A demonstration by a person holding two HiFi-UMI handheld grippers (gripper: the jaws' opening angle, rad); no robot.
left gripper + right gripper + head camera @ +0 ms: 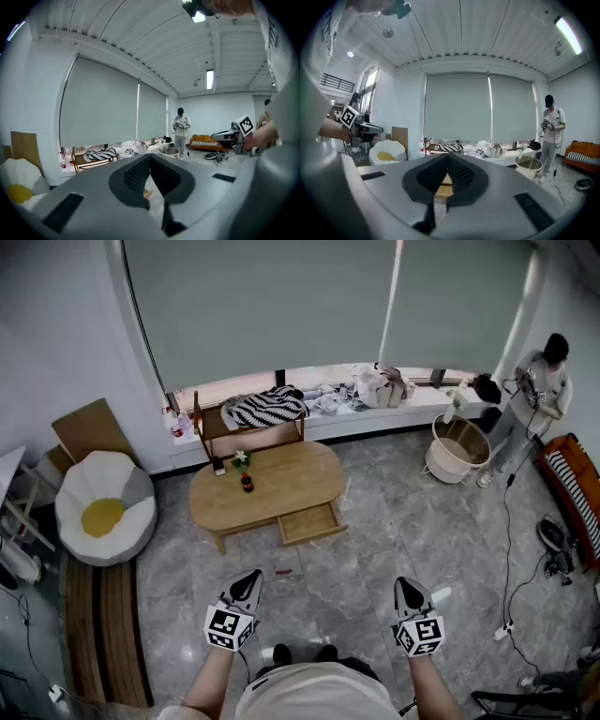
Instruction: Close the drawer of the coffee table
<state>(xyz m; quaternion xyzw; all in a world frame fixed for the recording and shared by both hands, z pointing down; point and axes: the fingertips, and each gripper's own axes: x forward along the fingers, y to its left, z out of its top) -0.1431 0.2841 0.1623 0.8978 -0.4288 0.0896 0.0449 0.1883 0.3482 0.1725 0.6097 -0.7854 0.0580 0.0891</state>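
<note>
Stone tiles fill the head view, and well ahead of the person stands the oval wooden coffee table (281,474), its drawer (309,522) pulled out on the near side, right of centre. A dark bottle (247,483) stands on the tabletop, and an egg-shaped cushion seat (103,507) sits to the left. Low in this view the left gripper (251,577) and the right gripper (404,585) are held apart over bare floor, both well short of the table. A second person (541,390) stands at far right beside a round tub (457,451). In the left gripper view the left gripper (150,156) is clenched on nothing, its ribbed pads meeting at the tip; the right gripper (236,135) shows at the right edge. In the right gripper view the right gripper (448,157) is likewise clenched and empty, with the coffee table (443,180) visible in the gap below its tip and the left gripper (361,127) at the left.
</note>
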